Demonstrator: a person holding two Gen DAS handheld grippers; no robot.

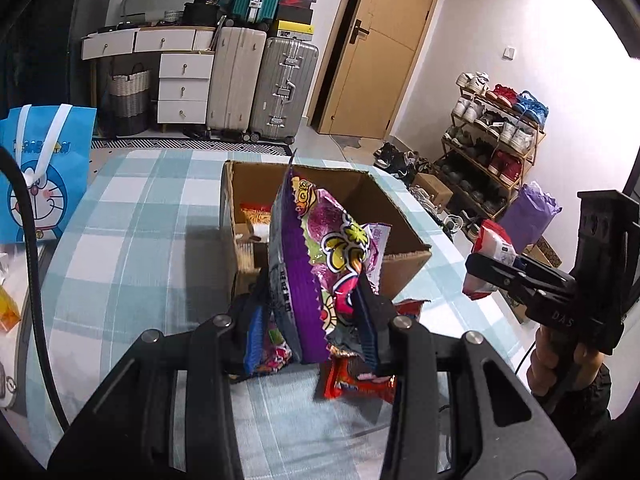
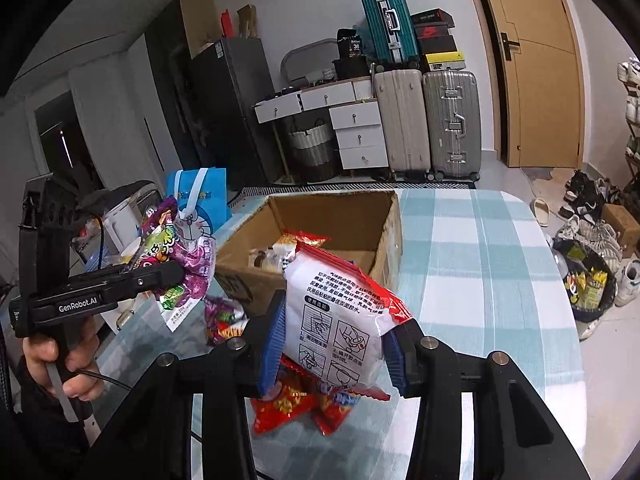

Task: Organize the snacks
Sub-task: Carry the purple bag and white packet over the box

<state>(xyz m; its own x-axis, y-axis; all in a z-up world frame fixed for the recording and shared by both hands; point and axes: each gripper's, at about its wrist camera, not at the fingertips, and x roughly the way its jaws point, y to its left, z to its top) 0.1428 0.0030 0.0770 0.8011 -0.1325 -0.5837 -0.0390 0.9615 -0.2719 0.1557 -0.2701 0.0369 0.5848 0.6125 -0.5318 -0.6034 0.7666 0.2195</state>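
The left gripper (image 1: 316, 320) had its fingers clamped on the lower part of a purple snack packet (image 1: 316, 256), which stood upright between the blue pads, held just in front of the near wall of the open cardboard box (image 1: 404, 264). The right gripper (image 2: 334, 354) had its fingers closed on a white-and-red packet (image 2: 340, 316) printed with black text and small diagrams, also raised just short of the box's near side. Below both grippers, in front of the box, red snack packets (image 2: 292, 404) lay loose on the checked blue-and-white surface (image 2: 480, 280), and another purple packet (image 2: 224, 316) lay near the box's left front corner. Inside the box a few packets already rested against its floor. Left of the box stood a blue cartoon gift bag (image 1: 44, 168). Beyond the box, across the floor, were suitcases (image 1: 260, 84) and a wooden door (image 1: 380, 48).
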